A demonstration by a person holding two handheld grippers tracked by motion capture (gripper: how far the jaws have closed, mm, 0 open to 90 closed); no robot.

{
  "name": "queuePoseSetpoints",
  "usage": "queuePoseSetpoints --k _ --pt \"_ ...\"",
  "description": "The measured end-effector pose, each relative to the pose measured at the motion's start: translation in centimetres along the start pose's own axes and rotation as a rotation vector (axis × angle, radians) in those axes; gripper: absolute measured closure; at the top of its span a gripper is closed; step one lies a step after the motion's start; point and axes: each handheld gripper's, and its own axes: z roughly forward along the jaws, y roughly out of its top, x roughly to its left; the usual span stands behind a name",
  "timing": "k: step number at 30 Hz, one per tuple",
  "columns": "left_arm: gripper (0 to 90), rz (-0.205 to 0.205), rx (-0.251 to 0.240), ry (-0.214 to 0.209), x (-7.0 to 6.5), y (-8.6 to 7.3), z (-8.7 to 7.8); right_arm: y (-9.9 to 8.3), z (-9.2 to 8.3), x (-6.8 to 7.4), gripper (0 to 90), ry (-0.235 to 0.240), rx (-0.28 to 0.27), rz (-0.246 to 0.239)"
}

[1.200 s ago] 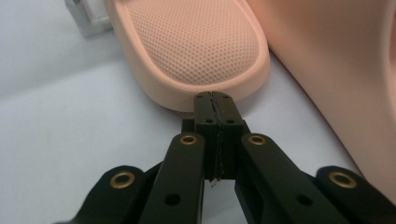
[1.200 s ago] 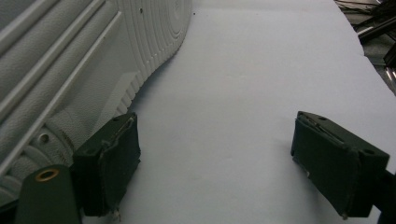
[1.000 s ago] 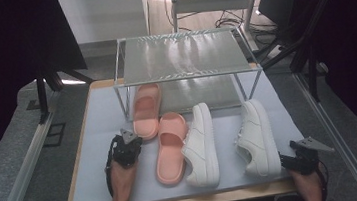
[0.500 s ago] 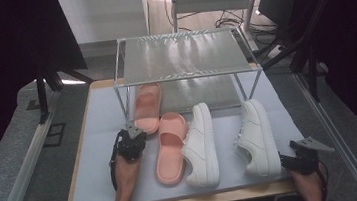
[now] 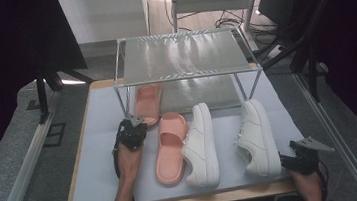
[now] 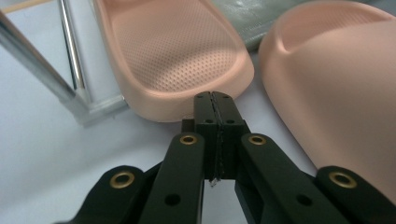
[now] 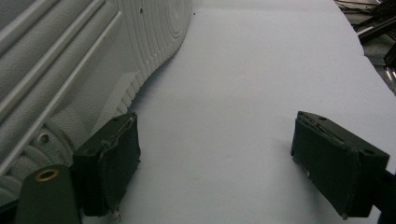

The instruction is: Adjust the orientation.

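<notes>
Pink perforated rubber slipper [image 6: 177, 56] under the metal rack [image 5: 182, 60] lies ungrasped, left gripper [image 6: 215, 100] pressed together, right gripper [image 7: 215, 154] spread.

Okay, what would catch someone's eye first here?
Probably the pink slide and two white sneakers lined up on the pale mat, before a wire shoe rack. Then the left gripper, jaws shut, nosing at the second pink slide under the rack.

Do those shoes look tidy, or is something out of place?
The pairs are split. One pink slipper lies under the wire rack, its mate out front. The right white sneaker lies tipped on its side. The shut left gripper is at the rear slipper's heel.
</notes>
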Motion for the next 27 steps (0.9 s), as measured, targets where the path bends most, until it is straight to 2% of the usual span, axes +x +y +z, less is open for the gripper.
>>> queuePoseSetpoints --k 19,21,25,27 --pt "89.6 -0.014 0.014 0.023 0.9 1.9 3.5 0.0 0.0 0.0 15.8 0.0 0.0 0.0" --pt "89.4 -0.028 0.008 0.016 1.0 1.9 3.5 0.0 0.0 0.0 15.8 0.0 0.0 0.0" --pt "88.7 -0.025 0.009 0.012 0.9 1.7 3.1 0.0 0.0 0.0 15.9 0.0 0.0 -0.001" --pt "87.2 -0.049 -0.007 -0.007 0.8 1.3 2.2 0.0 0.0 0.0 15.9 0.001 0.0 -0.002"
